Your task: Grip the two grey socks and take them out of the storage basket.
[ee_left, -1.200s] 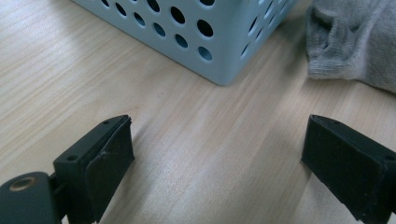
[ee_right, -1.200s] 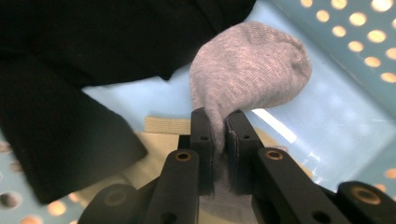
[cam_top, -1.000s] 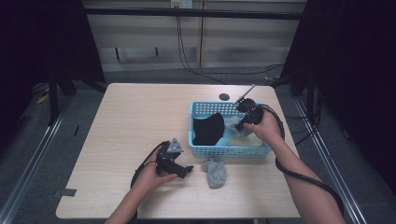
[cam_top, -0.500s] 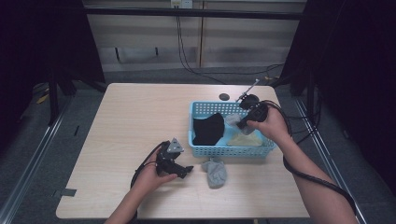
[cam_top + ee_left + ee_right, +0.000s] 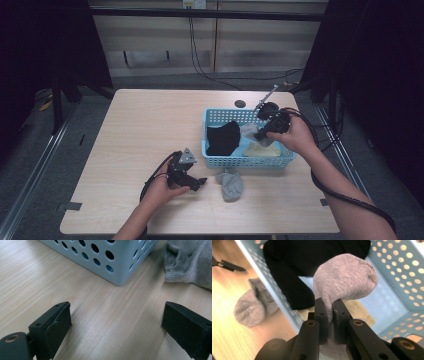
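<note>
A light blue perforated basket stands at the table's right middle. It holds a black sock and a cream-coloured cloth. My right gripper is shut on a grey sock and holds it above the basket's inside. A second grey sock lies on the table in front of the basket. Left of that sock, my left gripper rests low over the wood, open and with nothing in it.
The wooden table has a small dark round hole behind the basket. Black cables trail from both grippers. Grey floor and metal rails surround the table.
The right gripper has lifted the grey sock a little up out of the basket and drawn it slightly toward the person. The left gripper has stayed where it was.
</note>
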